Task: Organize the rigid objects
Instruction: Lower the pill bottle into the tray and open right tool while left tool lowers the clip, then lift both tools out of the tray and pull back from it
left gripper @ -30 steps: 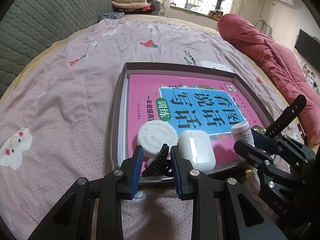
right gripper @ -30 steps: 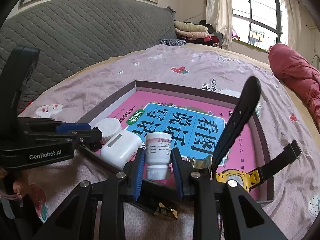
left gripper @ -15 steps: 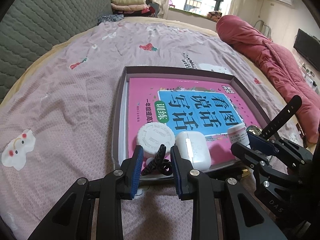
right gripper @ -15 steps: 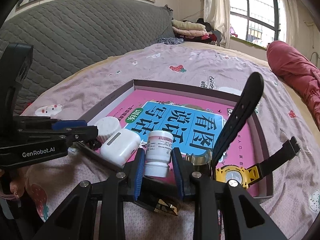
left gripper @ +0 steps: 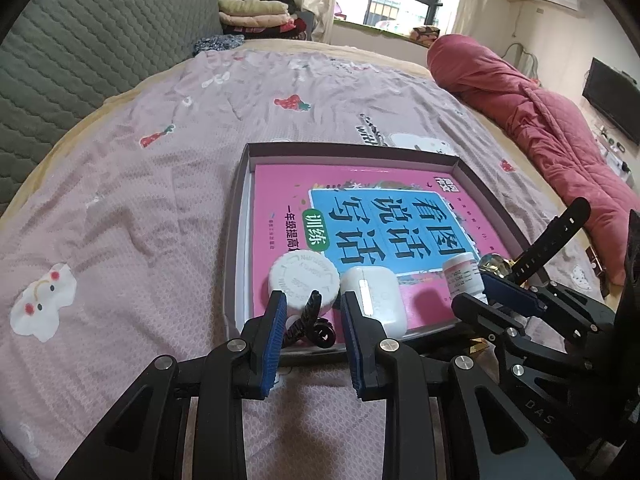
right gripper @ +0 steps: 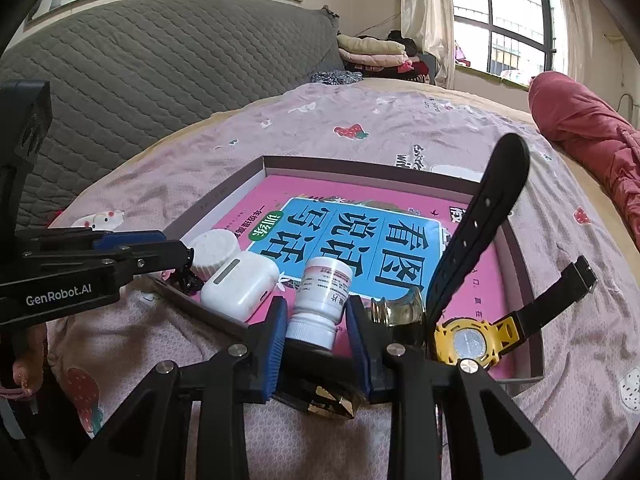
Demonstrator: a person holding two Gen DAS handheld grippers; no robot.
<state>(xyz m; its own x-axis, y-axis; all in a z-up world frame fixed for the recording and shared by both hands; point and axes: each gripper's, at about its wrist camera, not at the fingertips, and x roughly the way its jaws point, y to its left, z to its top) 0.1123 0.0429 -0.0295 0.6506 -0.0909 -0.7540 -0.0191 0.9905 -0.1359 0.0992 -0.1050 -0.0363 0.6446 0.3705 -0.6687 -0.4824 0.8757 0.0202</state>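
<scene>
Two tongs are mine, one in each hand. My left tongs (left gripper: pixel 312 320) are open, with a gap on both sides of the little black hair clip (left gripper: pixel 310 322) that sits between the blue pads. The clip lies at the near edge of the flat box (left gripper: pixel 240 216) on the bed (left gripper: pixel 120 200). My right tongs (right gripper: pixel 316 332) are open too, around the small white pill bottle (right gripper: pixel 322 300). The bottle lies tipped on its side, with its cap toward me. I cannot tell if the pads touch it.

Inside the box lies a pink book (left gripper: pixel 360 208) with big blue writing. On the book sit a round white cap (left gripper: pixel 304 280) and a white earbud case (left gripper: pixel 374 300), just beside each other. A yellow watch (right gripper: pixel 466 340) with a black strap lies at the near right corner, next to a shiny gold thing (right gripper: pixel 400 312).
</scene>
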